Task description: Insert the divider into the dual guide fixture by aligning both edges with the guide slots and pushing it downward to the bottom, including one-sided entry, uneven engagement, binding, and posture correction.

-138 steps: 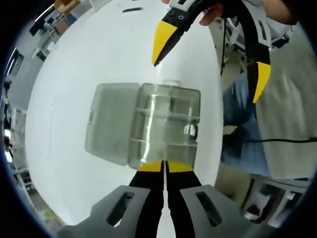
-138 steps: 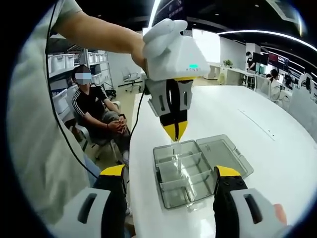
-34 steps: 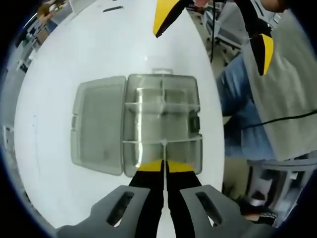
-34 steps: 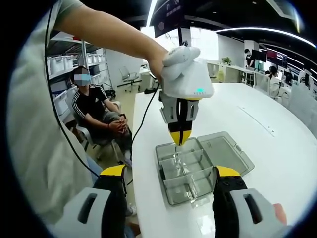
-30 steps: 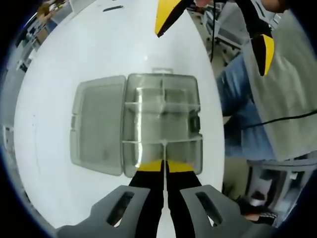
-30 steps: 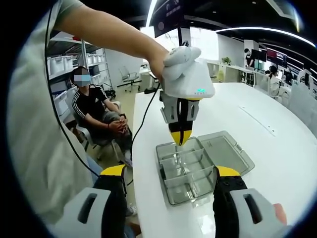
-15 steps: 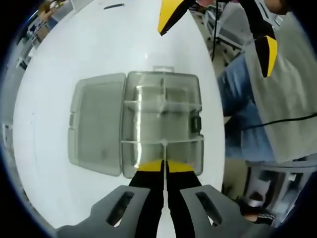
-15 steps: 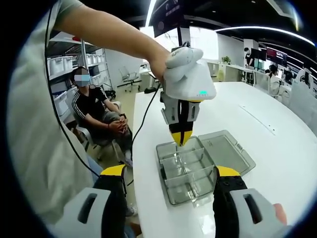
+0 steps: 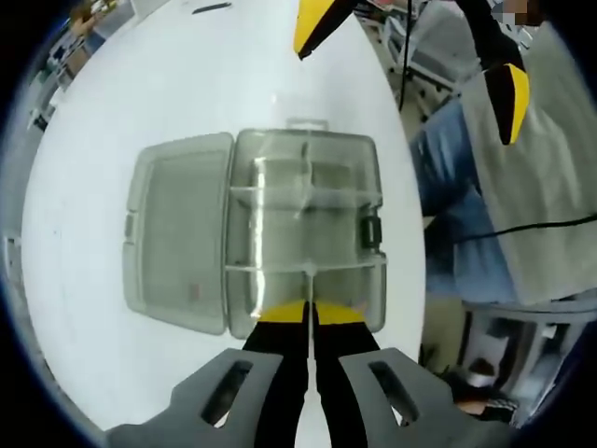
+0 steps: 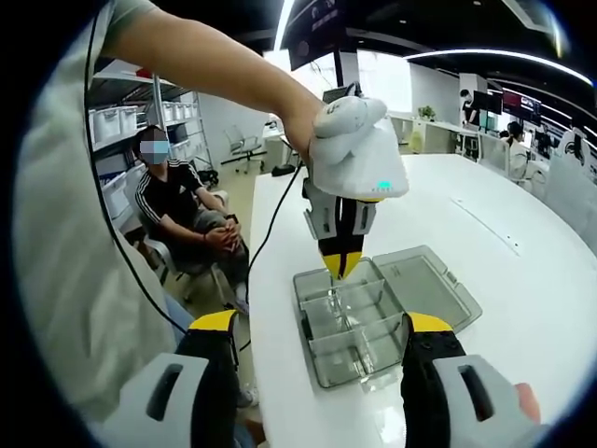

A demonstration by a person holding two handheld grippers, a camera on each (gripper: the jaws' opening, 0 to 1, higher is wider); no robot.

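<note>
A clear plastic box [image 9: 303, 229] with its lid [image 9: 177, 243] folded open to the left lies on the white table [image 9: 187, 84]. Cross walls split it into compartments. My left gripper [image 9: 308, 311] is shut on a thin clear divider [image 9: 307, 280], seen edge-on over the box's near cross wall. From the right gripper view, the left gripper [image 10: 340, 266] points down over the box [image 10: 373, 317], slightly tilted, with the divider [image 10: 333, 297] reaching into the box. My right gripper [image 10: 322, 327] stands open on the near side of the box, holding nothing. Its yellow tips [image 9: 312, 23] show above the box.
The box sits close to the table's edge [image 10: 266, 355]. A person [image 10: 182, 215] sits on a chair beyond that edge. A black cable [image 10: 270, 224] trails from the left gripper. Shelves [image 10: 121, 117] and desks stand behind. Jeans-clad legs [image 9: 457, 215] are beside the table.
The left gripper has tilted a little and edged along the box; the divider stays in its jaws. The right gripper has held still and open.
</note>
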